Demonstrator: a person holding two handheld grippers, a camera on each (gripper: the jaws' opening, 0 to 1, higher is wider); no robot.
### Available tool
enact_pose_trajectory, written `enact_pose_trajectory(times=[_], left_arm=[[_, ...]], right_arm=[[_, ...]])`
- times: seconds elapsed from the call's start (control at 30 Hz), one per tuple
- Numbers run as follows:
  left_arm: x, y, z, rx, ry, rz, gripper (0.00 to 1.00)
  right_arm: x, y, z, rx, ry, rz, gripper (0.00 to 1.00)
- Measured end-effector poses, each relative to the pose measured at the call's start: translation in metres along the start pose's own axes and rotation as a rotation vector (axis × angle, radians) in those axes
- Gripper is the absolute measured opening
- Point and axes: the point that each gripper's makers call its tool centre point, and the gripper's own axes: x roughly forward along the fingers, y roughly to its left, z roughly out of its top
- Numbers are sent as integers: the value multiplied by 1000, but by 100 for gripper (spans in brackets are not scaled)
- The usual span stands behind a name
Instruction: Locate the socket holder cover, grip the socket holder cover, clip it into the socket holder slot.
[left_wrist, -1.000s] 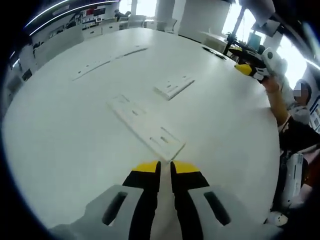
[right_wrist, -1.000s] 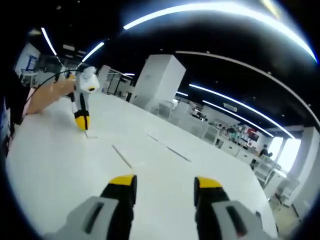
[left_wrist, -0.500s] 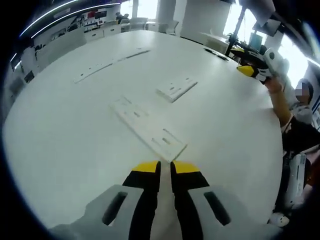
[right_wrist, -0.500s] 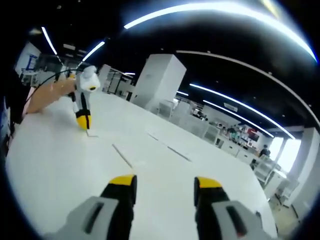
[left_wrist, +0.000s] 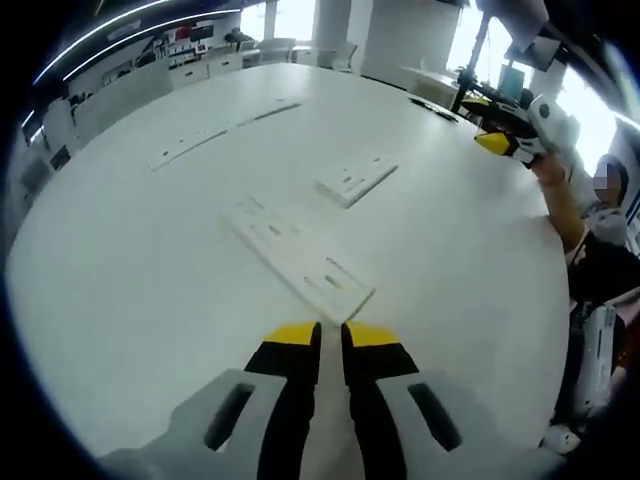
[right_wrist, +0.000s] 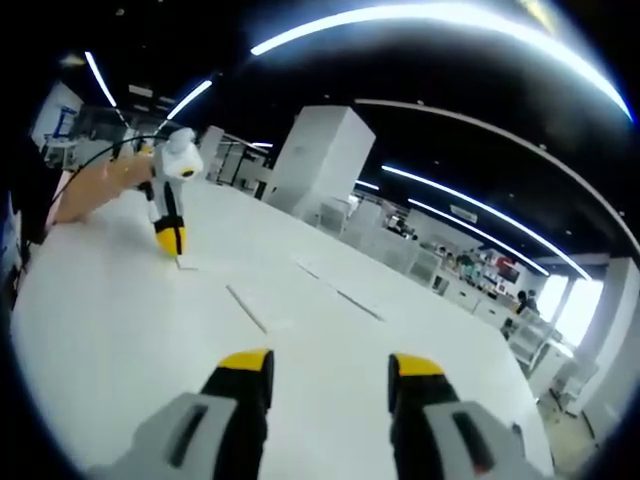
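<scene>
Nothing has shifted: closed, empty left tongs (left_wrist: 331, 333) face socket holder (left_wrist: 297, 259) lengthwise; right tongs (right_wrist: 331, 366) gape empty.

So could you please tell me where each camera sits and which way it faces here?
Left gripper view: rides the left tool, jaws shut, looking down across the white table at the long socket holder and smaller cover; the person's arm shows.
Right gripper view: rides the right tool, jaws open, looking low across the table toward the office.
Shared: the table, and each shows the other tool.
</scene>
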Motion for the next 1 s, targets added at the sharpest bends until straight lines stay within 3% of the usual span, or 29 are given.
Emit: enact_pose_trajectory(times=[1.0], left_arm=[[2,1,1,9,-19,15,10]], right_arm=[[2,4,-3,-11,18,9,47]])
